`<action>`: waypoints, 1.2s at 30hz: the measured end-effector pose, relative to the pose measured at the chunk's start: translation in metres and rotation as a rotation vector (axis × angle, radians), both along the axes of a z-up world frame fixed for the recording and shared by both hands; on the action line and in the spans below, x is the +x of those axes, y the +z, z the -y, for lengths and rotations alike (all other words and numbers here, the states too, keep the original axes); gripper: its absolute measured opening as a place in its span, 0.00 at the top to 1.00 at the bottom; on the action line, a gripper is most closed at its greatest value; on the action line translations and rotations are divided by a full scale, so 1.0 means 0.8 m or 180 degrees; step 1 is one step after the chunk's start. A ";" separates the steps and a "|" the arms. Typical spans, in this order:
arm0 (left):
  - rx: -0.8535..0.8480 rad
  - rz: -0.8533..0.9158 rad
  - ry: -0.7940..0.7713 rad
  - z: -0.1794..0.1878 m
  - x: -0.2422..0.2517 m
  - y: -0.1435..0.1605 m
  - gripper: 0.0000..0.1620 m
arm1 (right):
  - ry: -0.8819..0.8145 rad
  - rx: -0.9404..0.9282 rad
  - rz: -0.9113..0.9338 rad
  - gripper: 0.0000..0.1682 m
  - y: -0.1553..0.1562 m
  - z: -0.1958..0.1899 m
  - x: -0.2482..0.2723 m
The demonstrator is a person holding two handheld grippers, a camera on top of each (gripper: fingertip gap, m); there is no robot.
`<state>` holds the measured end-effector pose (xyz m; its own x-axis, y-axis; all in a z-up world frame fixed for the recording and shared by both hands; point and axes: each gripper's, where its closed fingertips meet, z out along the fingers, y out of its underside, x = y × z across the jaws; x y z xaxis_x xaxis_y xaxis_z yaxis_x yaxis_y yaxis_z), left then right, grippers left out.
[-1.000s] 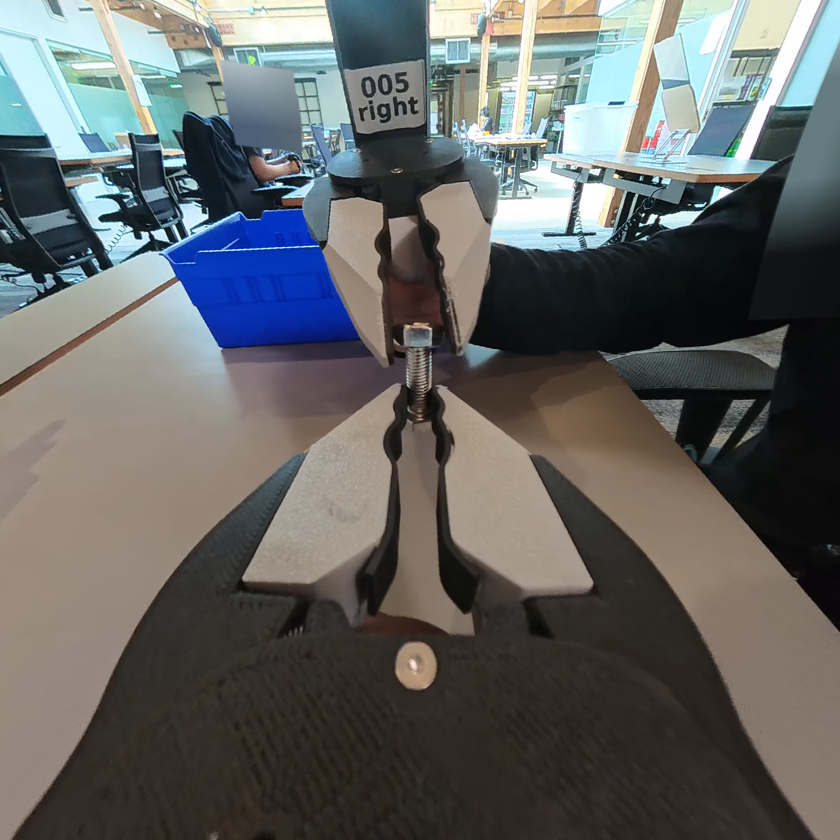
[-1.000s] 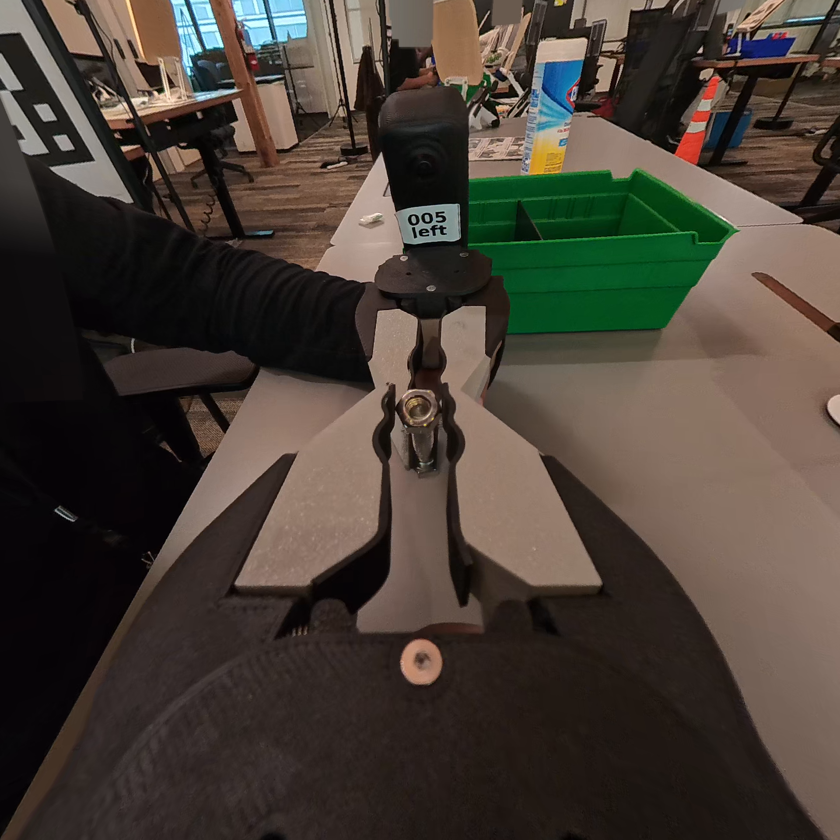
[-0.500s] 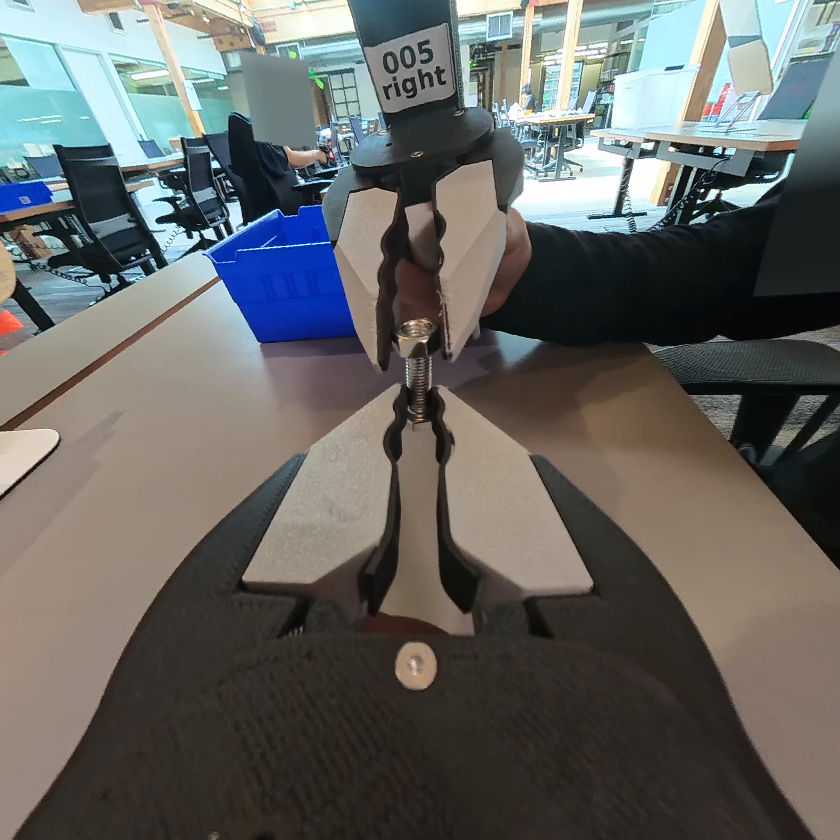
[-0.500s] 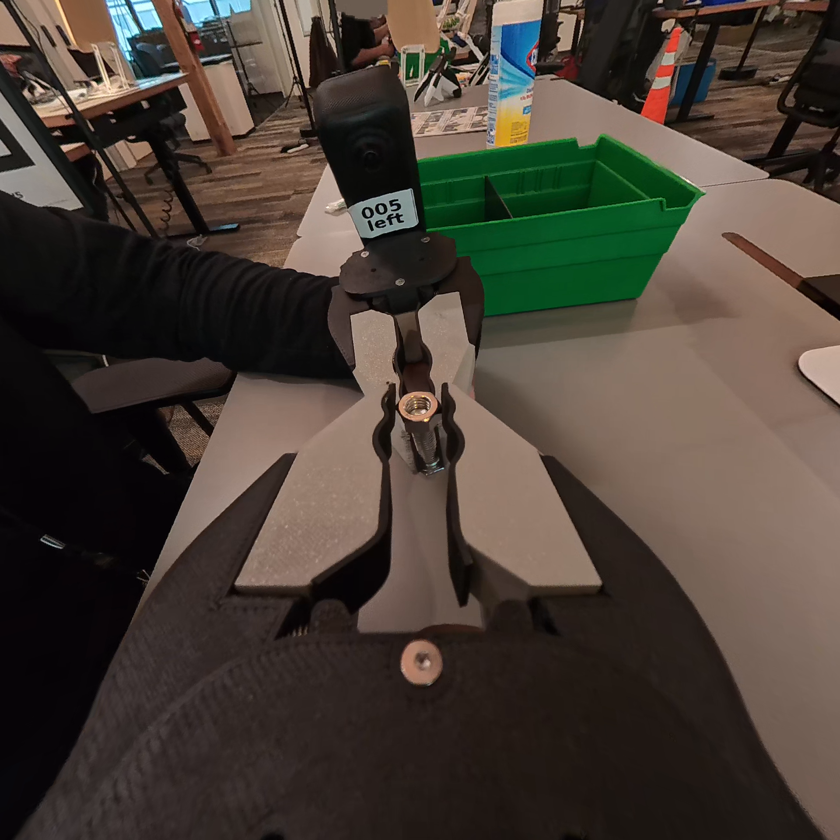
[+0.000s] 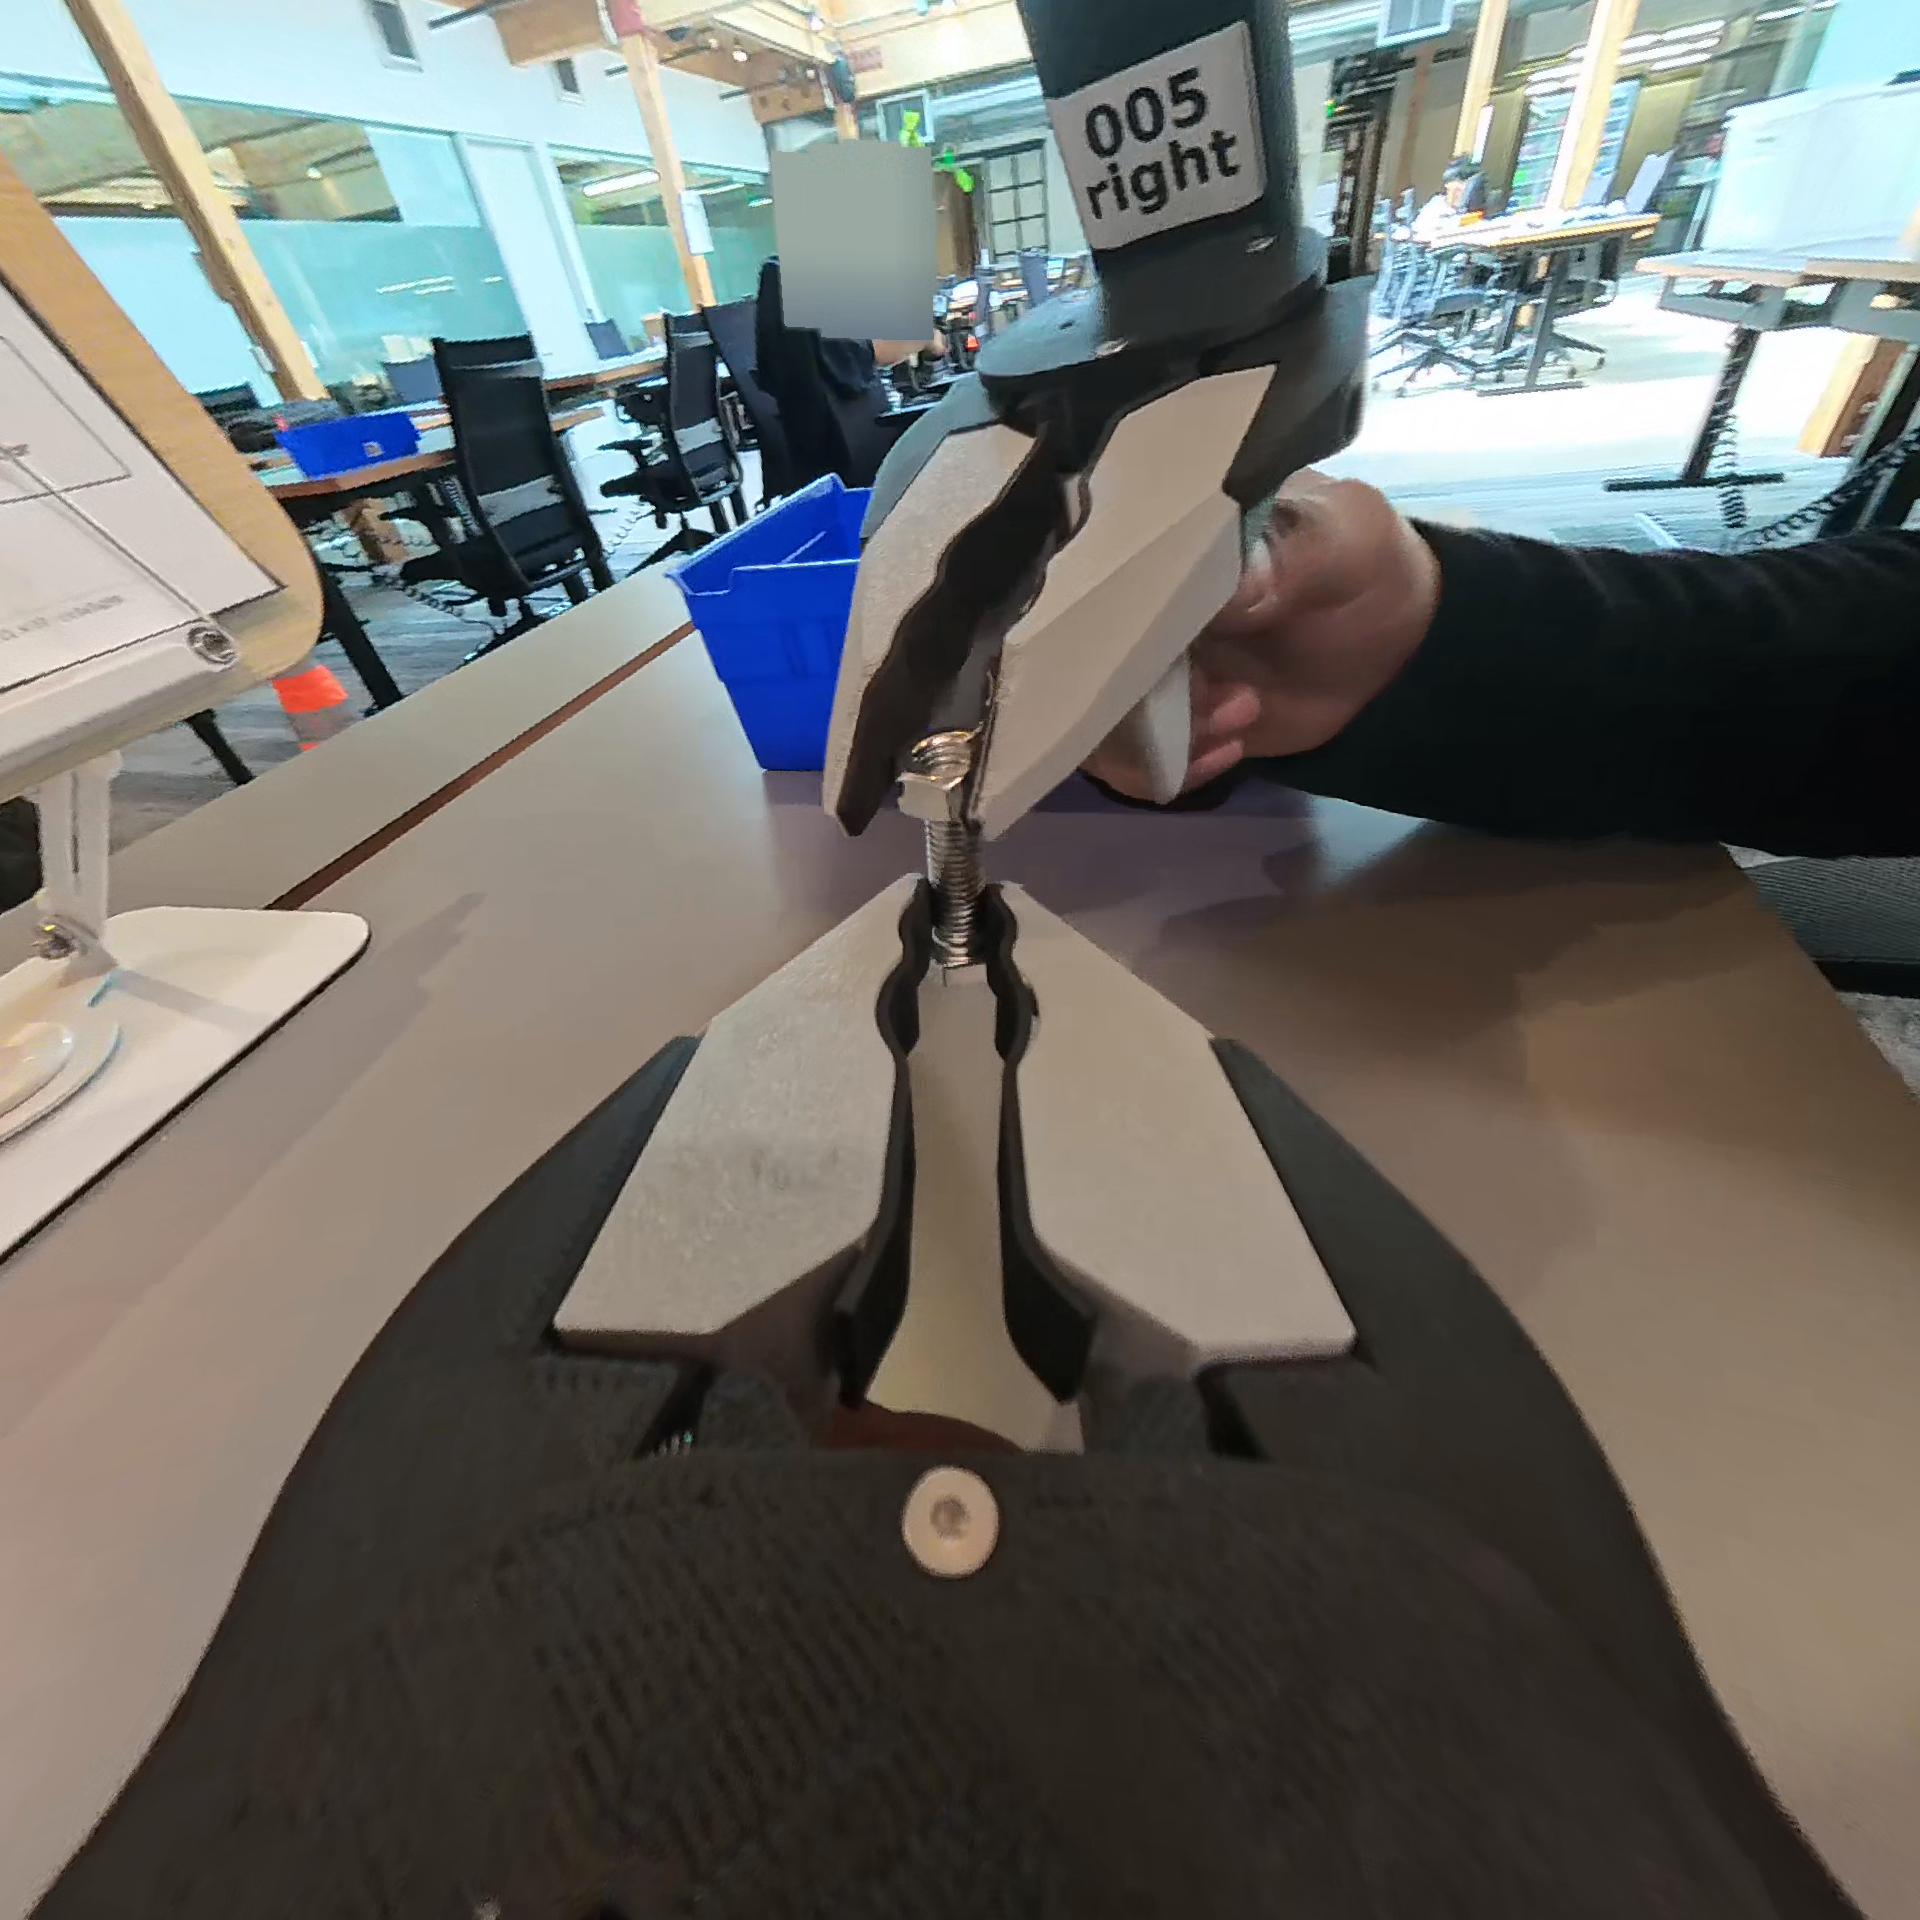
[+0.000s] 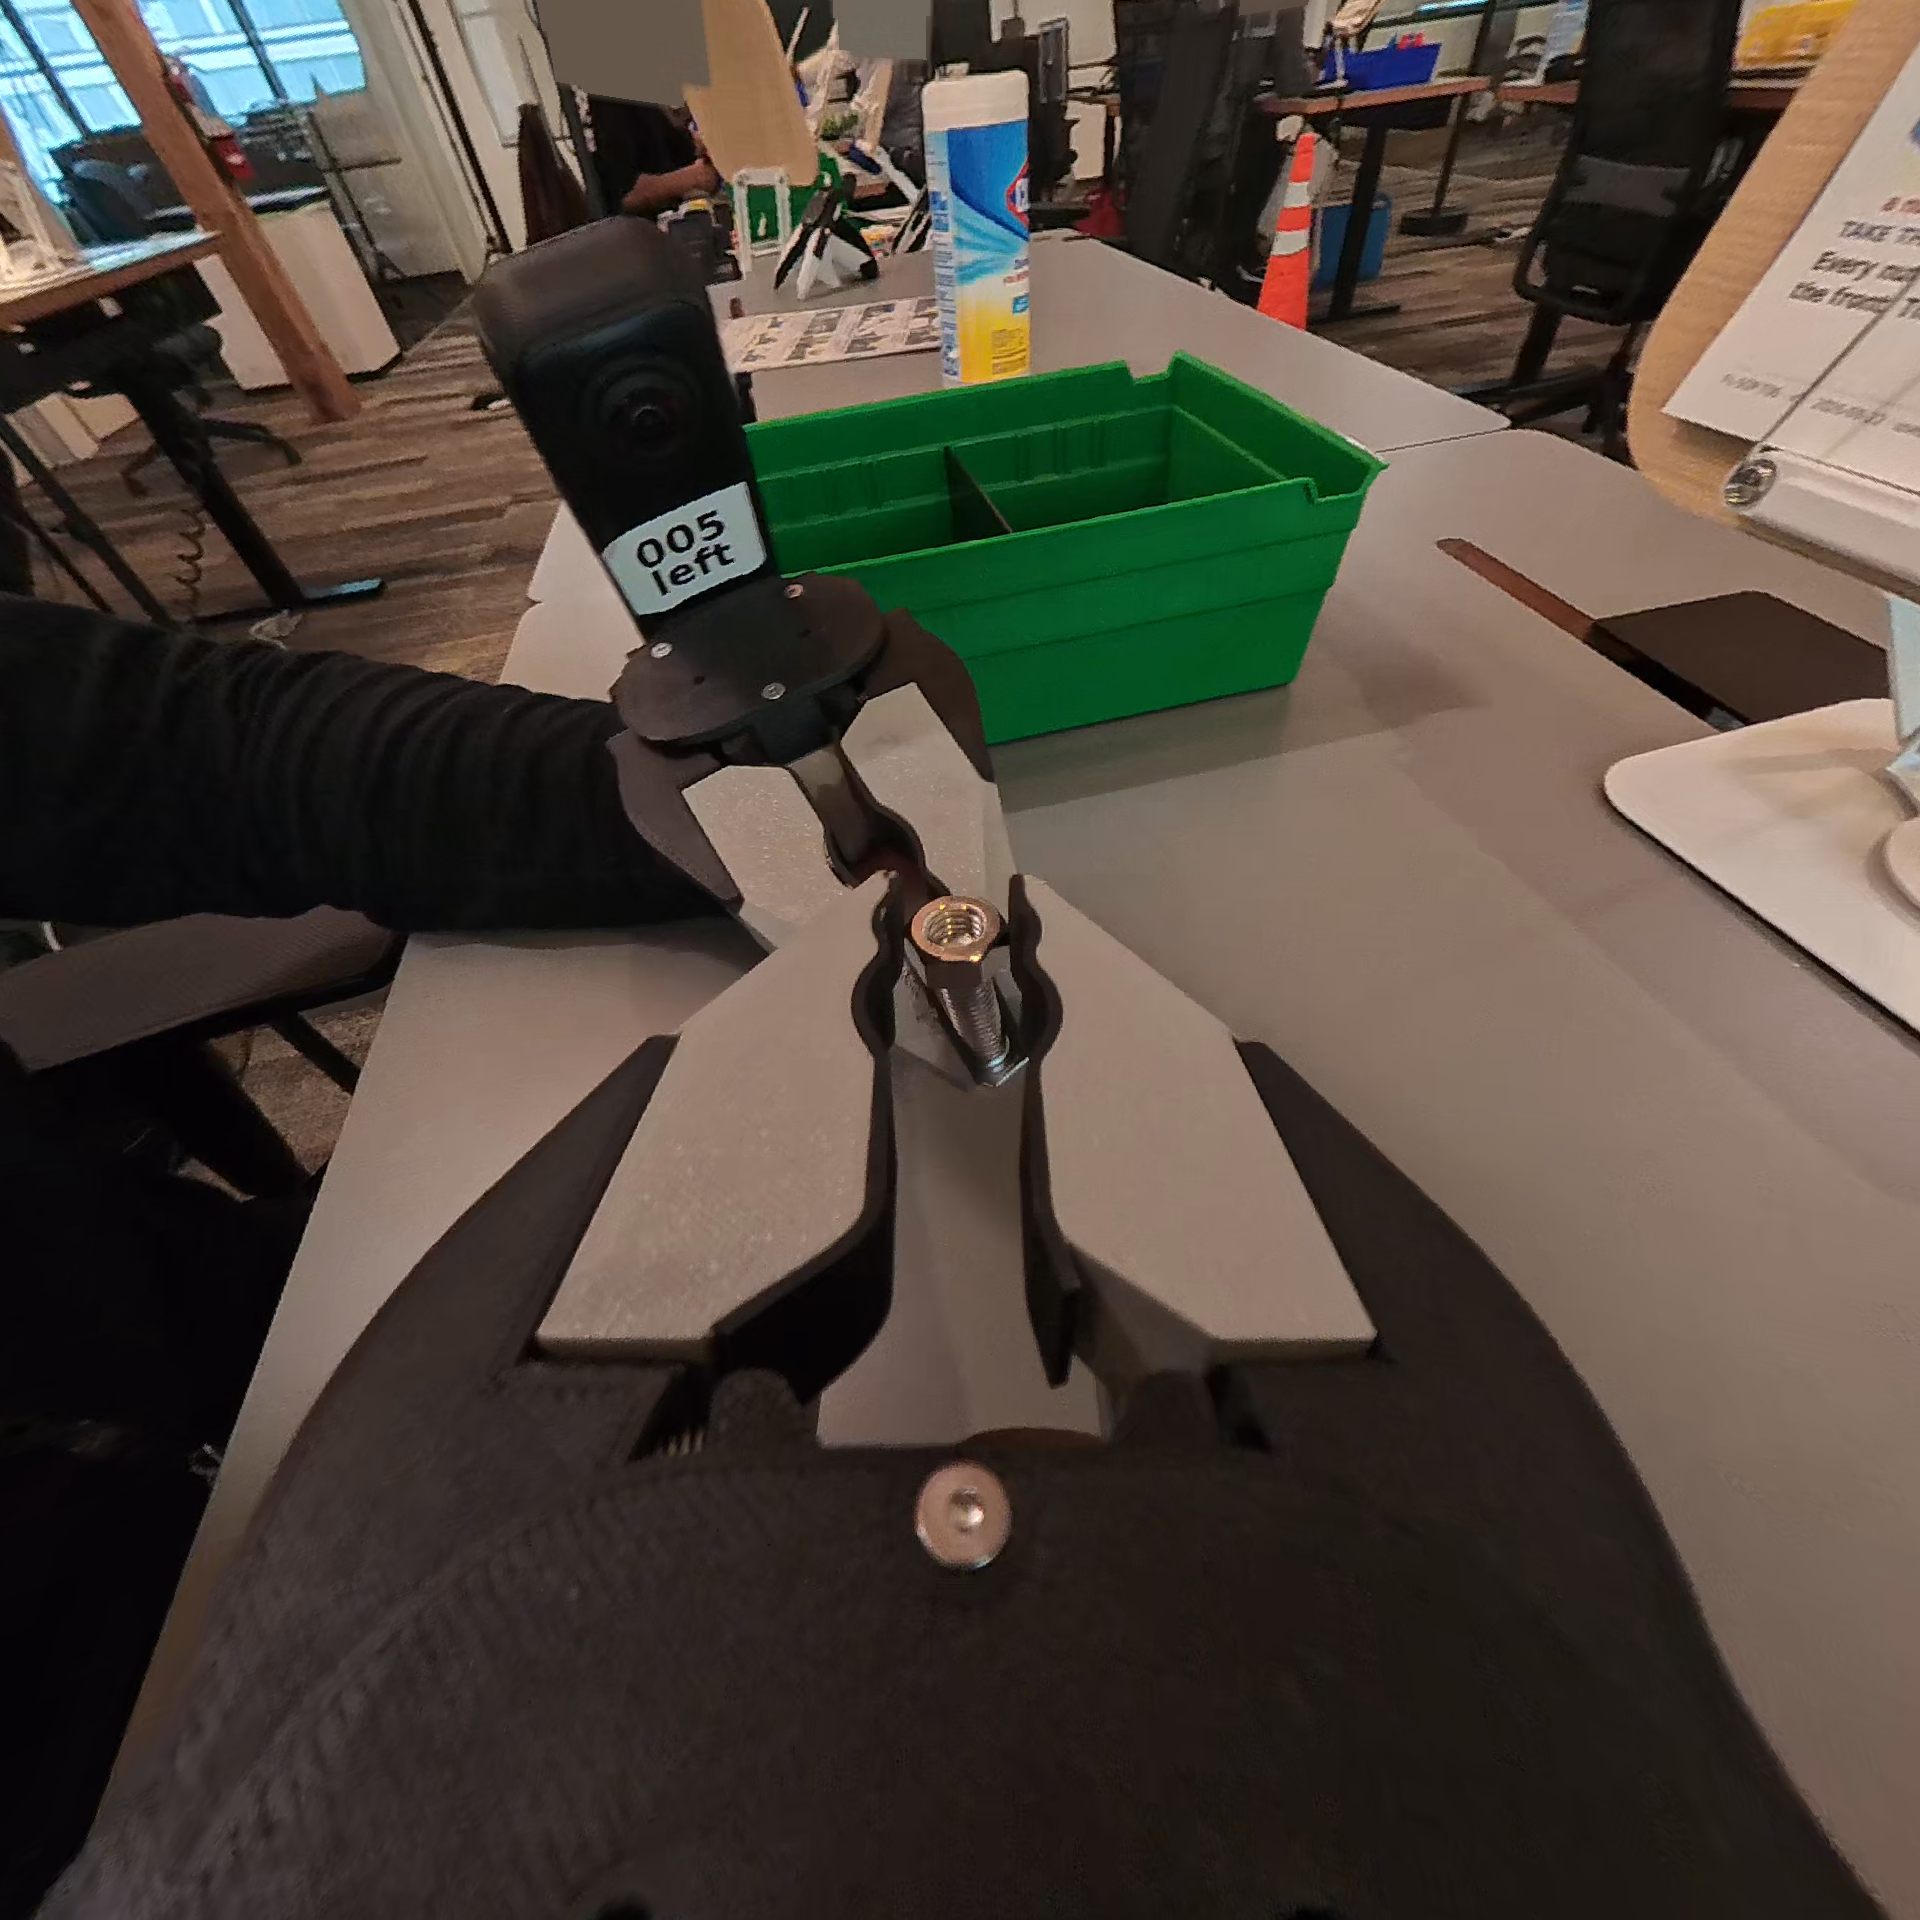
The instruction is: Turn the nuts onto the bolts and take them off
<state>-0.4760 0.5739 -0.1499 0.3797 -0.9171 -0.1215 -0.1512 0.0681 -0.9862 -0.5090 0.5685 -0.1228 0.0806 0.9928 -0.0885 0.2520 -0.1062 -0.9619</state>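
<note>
Nut on bolt, held above the table (image 5: 520, 935).

My left gripper (image 5: 958, 940) clamped the bolt (image 5: 954, 883) by its head end, steadying it; my right gripper (image 6: 954, 940) pinched the nut (image 6: 954, 928) at the threaded tip, tilted, placed for twisting.

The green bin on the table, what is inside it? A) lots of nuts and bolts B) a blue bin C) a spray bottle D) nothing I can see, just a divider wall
D: in the right wrist view the green bin shows only bare green floor and a dark divider splitting it into compartments. The canister stands behind it on another table, not inside.
</note>
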 end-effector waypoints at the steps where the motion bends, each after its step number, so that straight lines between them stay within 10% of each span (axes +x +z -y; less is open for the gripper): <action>1: -0.0004 0.0000 0.0044 -0.002 0.001 0.000 0.96 | -0.0038 -0.0007 -0.0007 0.90 0.000 -0.002 0.000; 16: -0.0066 -0.0110 0.0794 -0.023 0.007 -0.005 0.96 | -0.0546 0.0013 0.0070 0.90 -0.014 -0.031 0.002; 36: -0.0578 0.0270 0.0526 -0.024 0.004 -0.003 0.96 | -0.0237 -0.1016 -0.0859 0.90 0.023 -0.031 0.012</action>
<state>-0.4727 0.5932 -0.1520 0.5280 -0.8456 0.0780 -0.0619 -0.1299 -0.9896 -0.4991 0.5936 -0.1043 0.0830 0.9045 -0.4182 -0.0241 -0.4177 -0.9082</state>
